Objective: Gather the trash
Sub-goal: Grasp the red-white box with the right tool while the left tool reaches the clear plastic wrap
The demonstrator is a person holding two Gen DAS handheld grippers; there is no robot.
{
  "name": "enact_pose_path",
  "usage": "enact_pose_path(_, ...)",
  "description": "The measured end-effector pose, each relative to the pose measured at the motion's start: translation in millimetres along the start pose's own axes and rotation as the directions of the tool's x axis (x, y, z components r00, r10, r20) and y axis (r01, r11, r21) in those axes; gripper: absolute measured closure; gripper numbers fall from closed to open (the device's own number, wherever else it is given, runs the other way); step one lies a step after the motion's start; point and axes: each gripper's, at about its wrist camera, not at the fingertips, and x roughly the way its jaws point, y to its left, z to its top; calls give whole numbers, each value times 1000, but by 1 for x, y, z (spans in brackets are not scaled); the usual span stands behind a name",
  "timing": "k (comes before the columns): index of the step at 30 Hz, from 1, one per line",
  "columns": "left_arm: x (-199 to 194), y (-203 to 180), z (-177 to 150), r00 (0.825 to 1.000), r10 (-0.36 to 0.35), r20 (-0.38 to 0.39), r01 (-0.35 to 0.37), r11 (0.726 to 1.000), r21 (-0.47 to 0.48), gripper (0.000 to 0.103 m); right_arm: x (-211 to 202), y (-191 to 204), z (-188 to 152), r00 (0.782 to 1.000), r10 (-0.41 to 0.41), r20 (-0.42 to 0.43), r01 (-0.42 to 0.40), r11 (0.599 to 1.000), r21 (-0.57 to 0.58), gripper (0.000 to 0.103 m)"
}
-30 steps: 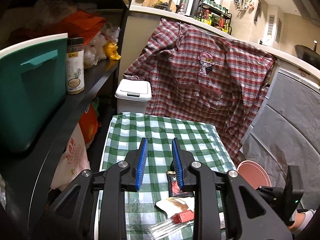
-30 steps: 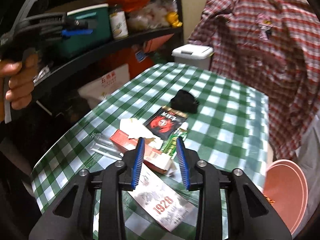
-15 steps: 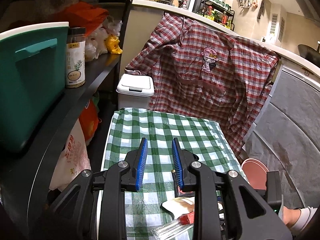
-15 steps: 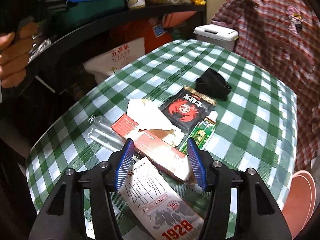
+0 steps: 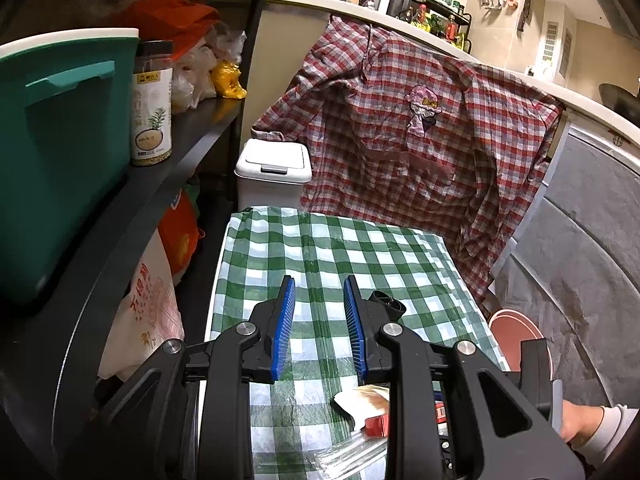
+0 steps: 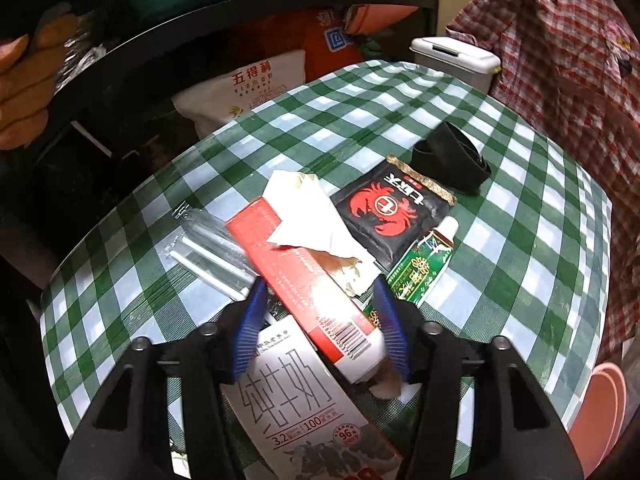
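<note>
Left gripper [image 5: 318, 330]: fingers parted, nothing between them, held up above the bench [image 5: 320, 248] with its green-check cloth. It faces the white lidded bin [image 5: 273, 172] standing past the bench's far edge, and the red plaid shirt [image 5: 416, 128] hanging behind it. To its left, a black shelf [image 5: 120, 216] carries a teal tub [image 5: 60, 152] and a jar [image 5: 151, 104].

Trash sits in one pile mid-bench. Left to right in the right wrist view: clear wrapper with white sticks [image 6: 208, 244], red carton [image 6: 296, 276] with a crumpled white paper [image 6: 308, 224] lying on top of it, black crab-logo sachet [image 6: 394, 210], green tube [image 6: 424, 268] just beside the sachet. A black band [image 6: 452, 160] lies behind the sachet, further back. The milk carton [image 6: 304, 412] is nearest me, its top tucked under the red carton's end.

Right gripper [image 6: 322, 330]: fingers spread wide, down at the pile, straddling the barcode end of the red carton. Right finger [image 6: 390, 328] looks to be against the carton's edge; left finger [image 6: 250, 332] is clear of it. Not clamped.

A salmon-coloured round tub [image 6: 600, 416] sits off the bench's right edge, lower down.
</note>
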Motion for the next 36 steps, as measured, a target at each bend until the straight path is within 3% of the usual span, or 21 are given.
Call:
enact_pose_path(3, 2, -1, -2, 1000, 0, -8, 0, 1000, 7, 78, -5, 1, 2, 1000, -5, 15, 5, 1000, -20, 72)
enact_pose_path(6, 5, -2, -3, 1000, -1, -18, 1, 1000, 4, 78, -17, -4, 5, 999, -1, 50, 2, 1000, -15, 77)
enact_pose_path(16, 39, -19, -22, 992, -43, -121, 50, 997, 56, 78, -52, -36, 6, 987, -67, 143, 55, 995, 89, 78)
enact_pose_path(20, 60, -34, -40, 971, -115, -212, 143, 982, 125, 78, -64, -53, 1, 982, -113, 154, 90, 985, 146, 78)
enact_pose_path(26, 87, -52, -73, 919, -170, -356, 261, 939, 224, 77, -66, -84, -18, 980, -178, 86, 154, 959, 239, 78)
enact_pose_path(29, 97, -60, -86, 895, -168, -413, 291, 922, 256, 64, -66, -91, -26, 981, -186, 58, 165, 952, 258, 78)
enact_pose_path(33, 105, -67, -97, 890, -124, -439, 276, 913, 301, 56, -68, -93, -31, 981, -186, 56, 165, 950, 265, 78)
enact_pose_path(35, 109, -67, -99, 893, -89, -441, 248, 915, 318, 42, -70, -93, -33, 981, -186, 58, 165, 950, 264, 78)
enact_pose_path(36, 111, -67, -100, 892, -76, -446, 238, 918, 318, 40, -71, -93, -33, 981, -186, 58, 164, 951, 262, 78)
